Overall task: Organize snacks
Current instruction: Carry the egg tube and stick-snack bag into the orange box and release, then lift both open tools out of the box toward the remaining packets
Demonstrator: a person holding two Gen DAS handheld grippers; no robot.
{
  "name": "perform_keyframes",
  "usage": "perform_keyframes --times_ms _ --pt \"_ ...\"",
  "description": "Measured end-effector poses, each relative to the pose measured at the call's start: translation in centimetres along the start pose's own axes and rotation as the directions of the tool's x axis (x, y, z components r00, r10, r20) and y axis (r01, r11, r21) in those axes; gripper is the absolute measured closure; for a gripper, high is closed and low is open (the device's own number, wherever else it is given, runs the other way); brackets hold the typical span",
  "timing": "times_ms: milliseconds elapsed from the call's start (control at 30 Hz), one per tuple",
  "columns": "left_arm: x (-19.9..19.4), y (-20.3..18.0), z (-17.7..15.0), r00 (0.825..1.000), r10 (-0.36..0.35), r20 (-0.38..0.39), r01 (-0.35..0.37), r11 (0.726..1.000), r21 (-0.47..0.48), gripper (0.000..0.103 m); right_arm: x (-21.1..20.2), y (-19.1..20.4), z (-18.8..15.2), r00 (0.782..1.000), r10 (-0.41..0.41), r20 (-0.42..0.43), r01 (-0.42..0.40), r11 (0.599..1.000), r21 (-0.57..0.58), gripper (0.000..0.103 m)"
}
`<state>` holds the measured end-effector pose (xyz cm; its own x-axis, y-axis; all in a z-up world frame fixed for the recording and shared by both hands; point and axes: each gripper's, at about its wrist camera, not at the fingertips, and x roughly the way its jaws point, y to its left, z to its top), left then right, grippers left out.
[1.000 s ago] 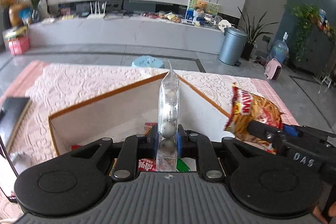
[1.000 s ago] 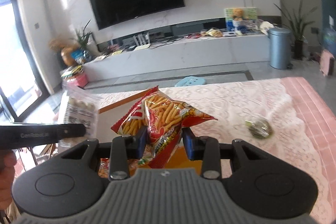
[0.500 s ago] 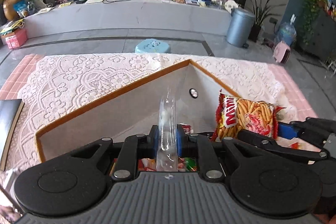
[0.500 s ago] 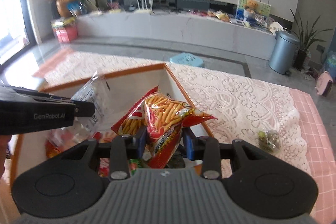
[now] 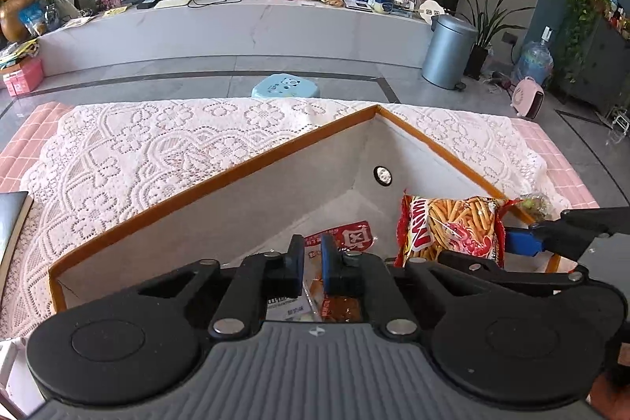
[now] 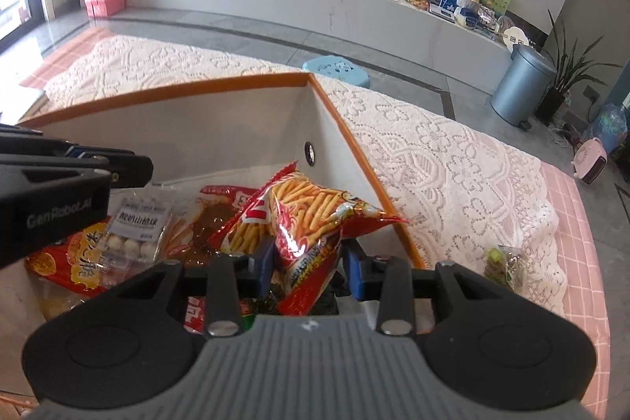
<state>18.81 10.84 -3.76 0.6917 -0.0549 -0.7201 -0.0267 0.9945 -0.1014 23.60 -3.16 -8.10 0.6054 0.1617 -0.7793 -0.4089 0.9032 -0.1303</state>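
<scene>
Below both grippers sits the storage box [image 6: 220,93], orange-rimmed with pale walls, resting on the lace-covered desk [image 6: 453,160]; it already contains several snack packets. Directly ahead of the right gripper [image 6: 309,264], and pinched between its partly spread jaws, is the chip bag [image 6: 311,211], held above the box's right-hand portion near the right wall. Lower the bag until it rests on the packets beneath before releasing, so that it does not tip against the wall or catch the rim. To the left of the right gripper, the clear pack of white balls [image 6: 134,235] lies flat on the other packets inside the box. The left gripper [image 5: 313,260] hovers over the box interior; its jaws are closing and nothing is visibly clamped between them, only packets lying underneath. Keep it apart from the right gripper during release, since the two stand close together. Outside the box, to the right of the right gripper, one small green-wrapped snack [image 6: 502,264] remains on the desk; it is judged the next item to collect.
</scene>
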Motion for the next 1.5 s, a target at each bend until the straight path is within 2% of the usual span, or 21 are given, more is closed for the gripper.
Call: perform_keyframes --times_ms 100,367,400,533,667,800,1000,1133,1300,1433,1500 --pt "-0.1 -0.1 0.0 1.0 0.016 0.009 -0.016 1.0 0.016 0.093 0.5 0.4 0.0 1.0 -0.01 -0.017 0.01 1.0 -0.013 0.068" --pt "-0.4 -0.6 -0.2 0.998 0.036 0.042 -0.039 0.996 0.075 0.062 0.5 1.0 0.1 0.999 -0.042 -0.011 0.041 0.998 -0.055 0.068" --pt "-0.5 -0.5 -0.2 0.998 0.038 0.046 -0.041 0.996 0.073 0.059 0.3 1.0 0.2 0.999 -0.04 -0.01 0.039 0.998 -0.057 0.066" --pt "-1.0 0.2 -0.3 0.997 0.03 0.071 -0.033 0.998 0.047 0.037 -0.3 1.3 0.3 0.999 -0.042 0.002 0.042 0.997 -0.068 0.061" --pt "-1.6 0.4 -0.4 0.994 0.008 0.11 -0.011 0.999 0.034 0.029 -1.3 1.6 0.1 0.999 -0.035 0.032 0.037 0.996 -0.079 0.051" --pt "-2.2 0.1 -0.5 0.989 -0.001 0.147 -0.005 0.999 0.044 0.028 -2.6 1.9 -0.6 0.996 -0.031 0.087 0.039 0.994 -0.098 0.047" --pt "-3.1 -0.4 -1.0 0.976 0.035 0.214 -0.046 0.998 0.049 0.026 -5.3 1.5 -2.0 0.98 -0.046 0.195 0.066 0.993 -0.097 0.034" --pt "-4.4 -1.1 -1.4 0.953 0.061 0.298 -0.084 0.994 0.066 0.026 -7.1 0.5 -3.1 0.969 -0.056 0.242 0.07 0.997 -0.046 0.025" --pt "-5.8 -1.8 -1.4 0.942 0.036 0.333 -0.058 0.997 0.055 0.026 -9.2 -1.6 -4.9 0.954 -0.079 0.288 0.065 0.996 0.058 0.024" --pt "-7.5 -3.4 -1.7 0.904 0.07 0.421 -0.107 0.992 0.065 0.026 -10.5 -3.8 -6.8 0.949 -0.092 0.302 0.05 0.989 0.142 0.024" --pt "-8.4 -4.5 -1.8 0.896 0.055 0.441 -0.103 0.991 0.085 0.026 -10.9 -5.2 -7.9 0.948 -0.106 0.3 0.051 0.981 0.185 0.024"
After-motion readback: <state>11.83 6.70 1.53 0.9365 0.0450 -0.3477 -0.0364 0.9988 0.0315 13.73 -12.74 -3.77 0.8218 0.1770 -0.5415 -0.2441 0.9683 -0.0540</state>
